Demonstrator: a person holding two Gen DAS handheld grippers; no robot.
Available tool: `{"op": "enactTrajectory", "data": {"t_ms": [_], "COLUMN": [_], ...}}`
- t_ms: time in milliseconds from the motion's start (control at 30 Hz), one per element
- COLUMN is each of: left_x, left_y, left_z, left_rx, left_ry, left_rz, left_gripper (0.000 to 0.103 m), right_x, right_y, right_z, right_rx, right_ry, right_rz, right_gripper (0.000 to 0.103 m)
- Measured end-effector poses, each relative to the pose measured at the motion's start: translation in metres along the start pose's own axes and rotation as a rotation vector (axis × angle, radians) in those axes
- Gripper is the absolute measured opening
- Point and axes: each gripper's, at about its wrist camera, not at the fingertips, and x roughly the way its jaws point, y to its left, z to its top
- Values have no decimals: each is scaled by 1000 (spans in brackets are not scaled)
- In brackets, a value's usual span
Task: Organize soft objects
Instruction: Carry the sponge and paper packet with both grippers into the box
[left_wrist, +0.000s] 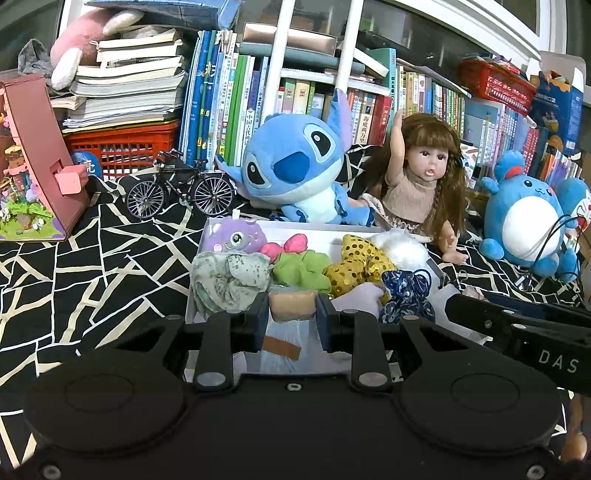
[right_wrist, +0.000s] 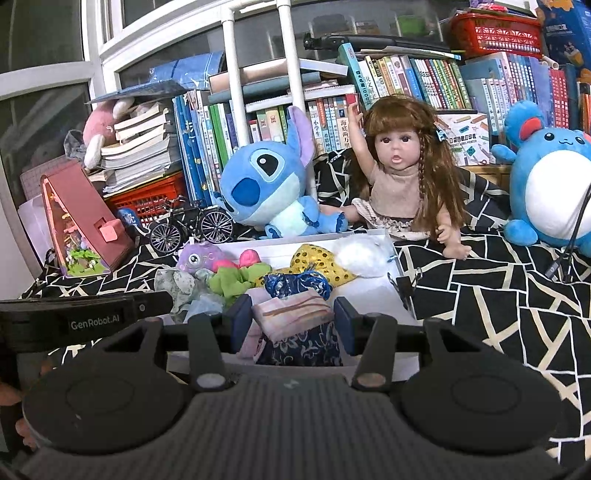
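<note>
Left wrist view: the left gripper (left_wrist: 291, 317) has its jaws drawn nearly together on a small folded peach-orange cloth (left_wrist: 292, 304), pressed between both blue pads. It hangs over the near edge of the shallow white cardboard box (left_wrist: 236, 224), the landmark on the black-and-cream patterned bedspread (left_wrist: 92, 258). Inside the box lie a purple one-eyed plush (left_wrist: 236, 238), a pale green speckled cloth bundle (left_wrist: 229, 280), a lime green felt piece (left_wrist: 301, 271), a gold sequinned pouch (left_wrist: 360, 264) and a navy floral drawstring bag (left_wrist: 404, 295). Behind the box sit a blue alien plush (left_wrist: 291, 170) and a long-haired doll (left_wrist: 421, 184).

Right wrist view: the right gripper (right_wrist: 292, 321) holds a folded pink striped fabric pad (right_wrist: 293, 314) between jaws about a third open, also above the box's near edge. A black binder clip (right_wrist: 404, 286) rests at the box's right wall.
</note>
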Motion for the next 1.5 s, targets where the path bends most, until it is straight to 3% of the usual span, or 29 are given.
{"op": "enactTrajectory", "data": {"t_ms": [333,533,667,867,1200,1500], "left_x": [12,23,34,63,96,112], "left_y": [-2,-2,1,7,-3,-3], "left_z": [9,28,51,76,73,65], "left_rx": [-10,-19,-27,-91,-65,-51], "left_ry": [3,13,48,161,212,253], "left_rz": [1,-44,-72,-119,-73,-78], "left_gripper": [26,26,26,26,26,26], "right_x": [7,12,21,45,88,109], "right_y": [-7,-13,-22,-32,-35,-42], "right_z": [9,25,46,66,65,59], "right_rx": [16,22,41,93,149,157], "right_ry": [24,43,72,126,215,265], "right_rz": [8,13,8,-3,-7,-42], "right_gripper": [53,53,53,53,53,54]}}
